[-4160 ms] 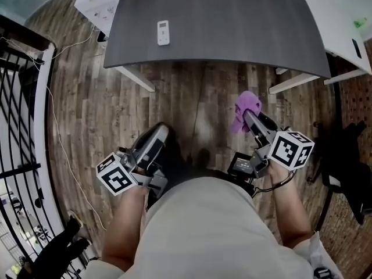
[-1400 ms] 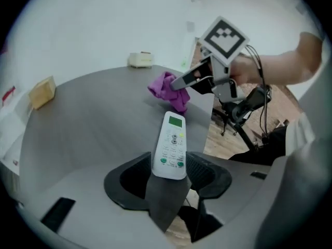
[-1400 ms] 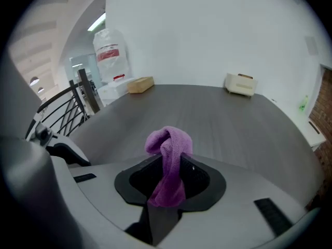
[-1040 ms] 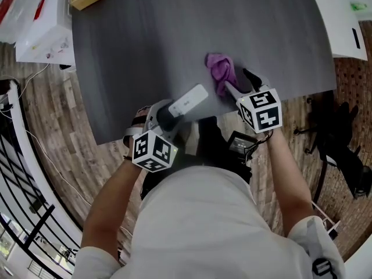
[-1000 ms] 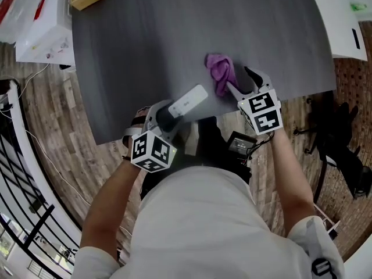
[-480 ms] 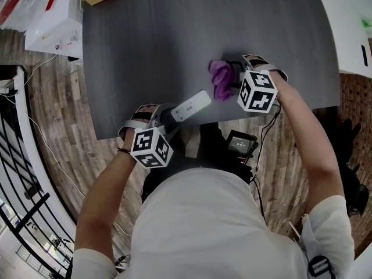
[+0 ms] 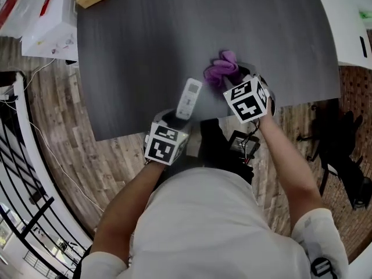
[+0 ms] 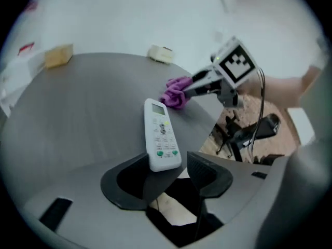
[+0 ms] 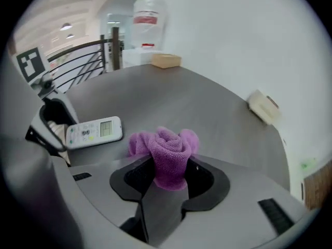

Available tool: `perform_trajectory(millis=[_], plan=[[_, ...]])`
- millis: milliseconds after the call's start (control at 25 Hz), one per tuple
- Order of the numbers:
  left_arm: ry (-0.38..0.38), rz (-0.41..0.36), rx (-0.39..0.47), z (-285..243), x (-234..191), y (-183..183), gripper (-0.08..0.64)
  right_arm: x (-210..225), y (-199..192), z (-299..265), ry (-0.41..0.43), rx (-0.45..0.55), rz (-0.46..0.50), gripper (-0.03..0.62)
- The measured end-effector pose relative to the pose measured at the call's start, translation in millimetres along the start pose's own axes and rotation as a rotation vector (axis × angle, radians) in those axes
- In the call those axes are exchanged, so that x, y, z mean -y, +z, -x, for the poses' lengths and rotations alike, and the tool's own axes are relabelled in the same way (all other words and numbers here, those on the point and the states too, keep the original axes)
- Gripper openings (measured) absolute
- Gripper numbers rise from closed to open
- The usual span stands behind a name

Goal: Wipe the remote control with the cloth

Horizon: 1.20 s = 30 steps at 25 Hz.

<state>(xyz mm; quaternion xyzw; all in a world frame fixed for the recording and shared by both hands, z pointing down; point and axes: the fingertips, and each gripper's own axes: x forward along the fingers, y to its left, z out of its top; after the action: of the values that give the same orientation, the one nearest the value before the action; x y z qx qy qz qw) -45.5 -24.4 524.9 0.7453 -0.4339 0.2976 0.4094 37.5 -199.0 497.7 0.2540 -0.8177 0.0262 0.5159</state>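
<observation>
Head view | our right hand-held gripper (image 9: 168, 174) clenches purple cloth (image 7: 221, 70) beside far end of remote control (image 7: 189, 97) | left hand-held gripper (image 8: 168, 164) released, straddling its near end

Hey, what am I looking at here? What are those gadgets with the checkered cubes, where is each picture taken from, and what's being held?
A person holds a hand-held gripper in each hand; the patterned cubes belong to them. One picture looks down from a head camera; the other two look along each gripper's jaws. The right hand-held gripper clamps a purple cloth. The white remote control lies on the grey table, its near end between the jaws of the left hand-held gripper, with a slim gap beside one jaw.
</observation>
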Motion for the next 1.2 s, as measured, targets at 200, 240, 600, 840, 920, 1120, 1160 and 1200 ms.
perform_trajectory(millis=[200, 240, 600, 840, 920, 1120, 1160, 1200], plan=[[0.08, -0.368, 0.074, 22, 3, 13, 0.218, -6, -3, 0, -0.119, 0.015, -0.108, 0.172], [0.077, -0.56, 0.08, 24, 6, 14, 0.218, -5, 2, -1, -0.129, 0.021, -0.111, 0.172], [-0.082, -1.077, -0.039, -4, 31, 2, 0.242, -105, 0, 20, 0.017, 0.059, 0.046, 0.161], [-0.078, -0.956, -0.045, -7, 35, 1, 0.244, -171, -45, 63, 0.326, 0.043, 0.227, 0.16], [-0.096, -0.95, -0.059, -5, 36, 1, 0.255, -184, -56, 80, 0.427, 0.049, 0.242, 0.16], [-0.099, -1.209, -0.028, 25, 16, 39, 0.264, -137, -52, 81, 0.326, 0.086, -0.026, 0.16], [-0.098, -1.315, -0.046, 25, 10, 49, 0.265, -130, -52, 77, 0.31, 0.081, -0.068, 0.16], [-0.106, -1.428, -0.078, 21, 6, 57, 0.265, -126, -53, 73, 0.297, 0.073, -0.098, 0.16]])
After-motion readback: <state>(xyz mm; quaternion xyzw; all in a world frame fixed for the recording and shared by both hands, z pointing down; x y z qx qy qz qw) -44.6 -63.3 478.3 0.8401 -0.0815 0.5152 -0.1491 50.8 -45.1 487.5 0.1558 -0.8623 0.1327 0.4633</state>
